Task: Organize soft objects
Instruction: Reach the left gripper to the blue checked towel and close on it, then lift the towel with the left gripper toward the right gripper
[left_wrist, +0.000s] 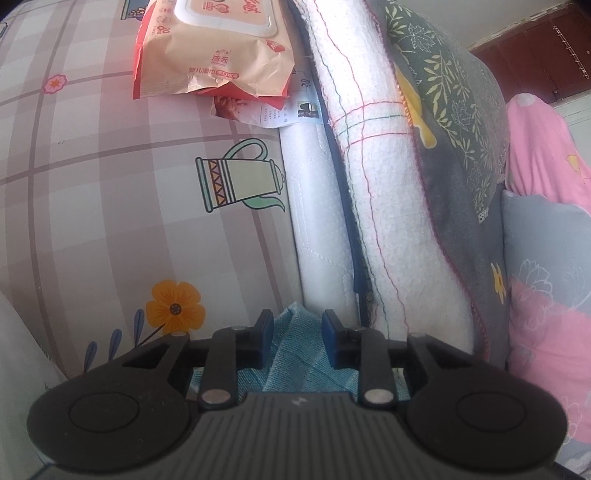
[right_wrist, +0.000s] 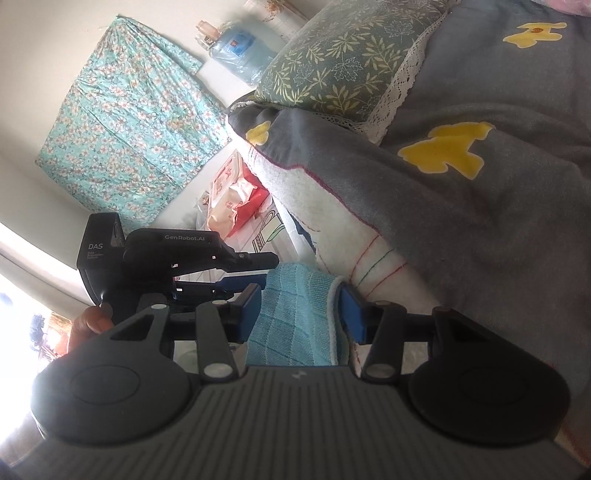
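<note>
A folded light-blue towel (right_wrist: 295, 317) sits between both grippers. My right gripper (right_wrist: 299, 310) is shut on the towel, its blue pads pressing each side. My left gripper (left_wrist: 297, 338) is shut on the same towel (left_wrist: 295, 354); it also shows in the right wrist view (right_wrist: 236, 275), reaching in from the left. A grey blanket with yellow shapes (right_wrist: 461, 177) and white fleece lining (left_wrist: 373, 166) lies folded beside the towel. A green leaf-patterned pillow (right_wrist: 343, 66) rests on the blanket.
A wet-wipes pack (left_wrist: 214, 48) lies on the checked bedsheet (left_wrist: 110, 184) with a teapot print. A pink quilt (left_wrist: 539, 155) and a grey-pink floral pillow (left_wrist: 546, 295) lie to the right. A turquoise floral cloth (right_wrist: 125, 118) hangs on the wall.
</note>
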